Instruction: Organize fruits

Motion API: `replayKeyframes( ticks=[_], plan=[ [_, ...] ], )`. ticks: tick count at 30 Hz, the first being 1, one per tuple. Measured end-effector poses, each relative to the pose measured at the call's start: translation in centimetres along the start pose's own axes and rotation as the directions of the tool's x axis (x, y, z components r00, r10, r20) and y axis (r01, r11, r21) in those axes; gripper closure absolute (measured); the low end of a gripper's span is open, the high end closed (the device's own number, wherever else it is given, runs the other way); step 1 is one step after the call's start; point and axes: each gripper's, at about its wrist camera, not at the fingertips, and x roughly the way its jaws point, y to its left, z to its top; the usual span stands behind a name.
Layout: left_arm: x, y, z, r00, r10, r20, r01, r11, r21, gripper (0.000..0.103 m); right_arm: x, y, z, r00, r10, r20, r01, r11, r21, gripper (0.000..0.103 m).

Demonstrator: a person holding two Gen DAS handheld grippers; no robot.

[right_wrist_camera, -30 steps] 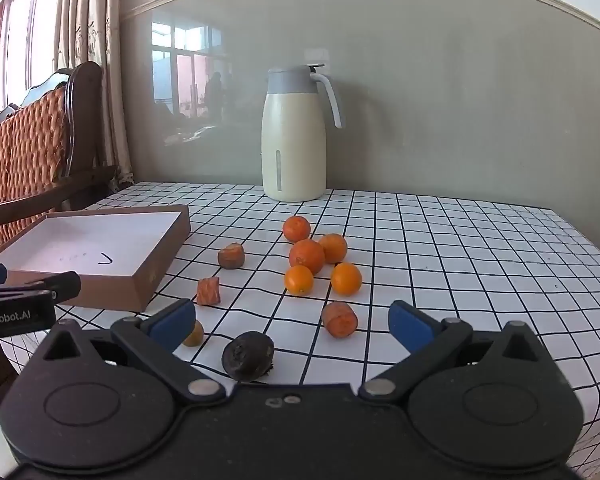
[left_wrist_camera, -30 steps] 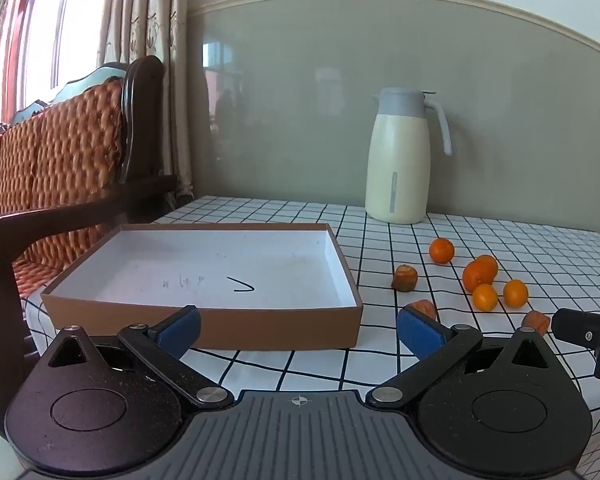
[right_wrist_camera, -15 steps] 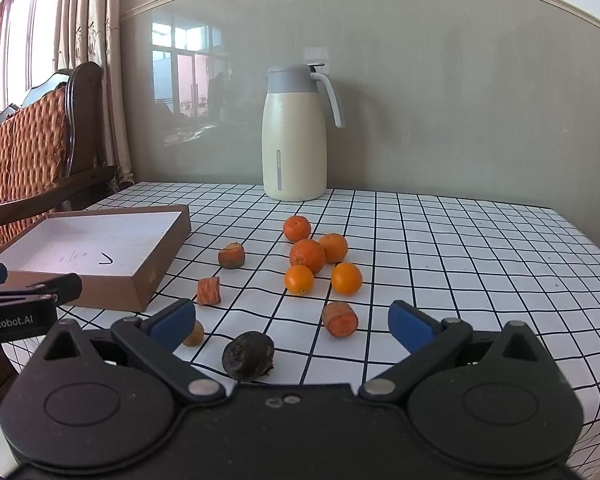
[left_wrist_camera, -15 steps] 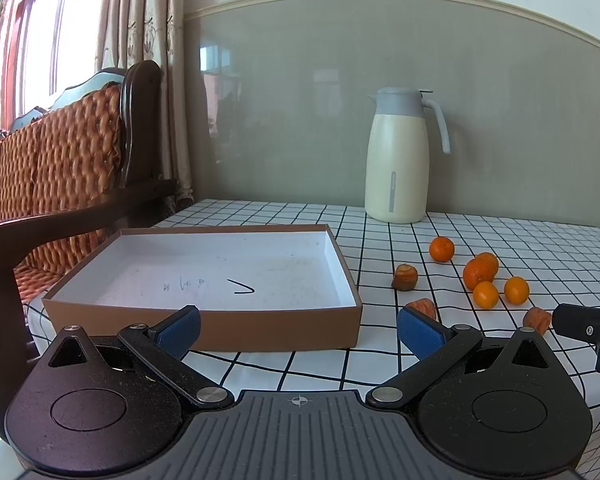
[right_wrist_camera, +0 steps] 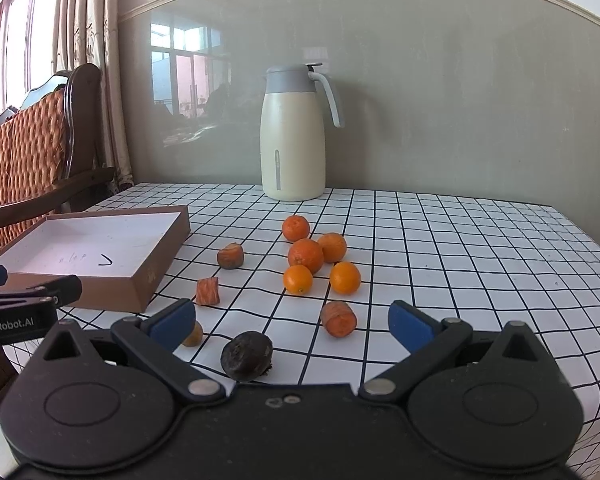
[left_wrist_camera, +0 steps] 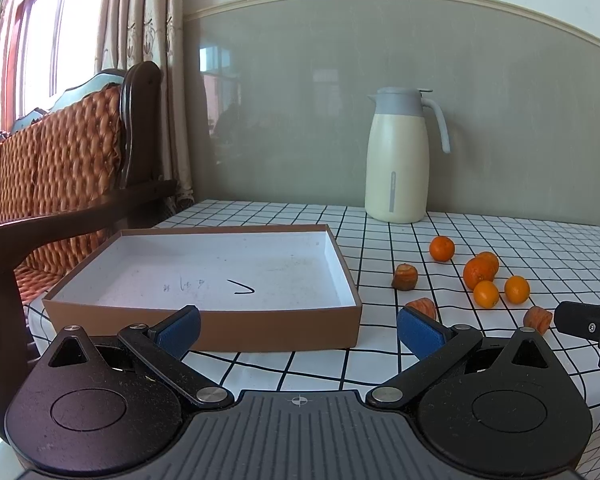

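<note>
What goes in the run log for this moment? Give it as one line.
left tool: open, empty | right tool: open, empty | box: empty | oranges: loose on table | stage: nothing picked yet

Home room: curtains point(left_wrist_camera: 140, 60), wooden armchair point(left_wrist_camera: 60, 184), thermos jug point(right_wrist_camera: 294, 136).

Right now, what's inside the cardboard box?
No fruit. The cardboard box shows only its white floor with a black check mark and faint scribbles. The near strip of the floor is hidden behind the front wall in both views.
</note>
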Motion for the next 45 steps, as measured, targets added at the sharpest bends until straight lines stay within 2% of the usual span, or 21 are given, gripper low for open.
replayKeyframes(
  ticks=[45],
  plan=[
    [-0.37, -0.5, -0.16, 1.0, 0.01, 0.021, -0.01, 0.999, 0.032, 0.0, -0.08, -0.08, 0.08, 1.0, -0.005, -0.001, 0.005, 1.0, -0.001, 0.006]
  ],
)
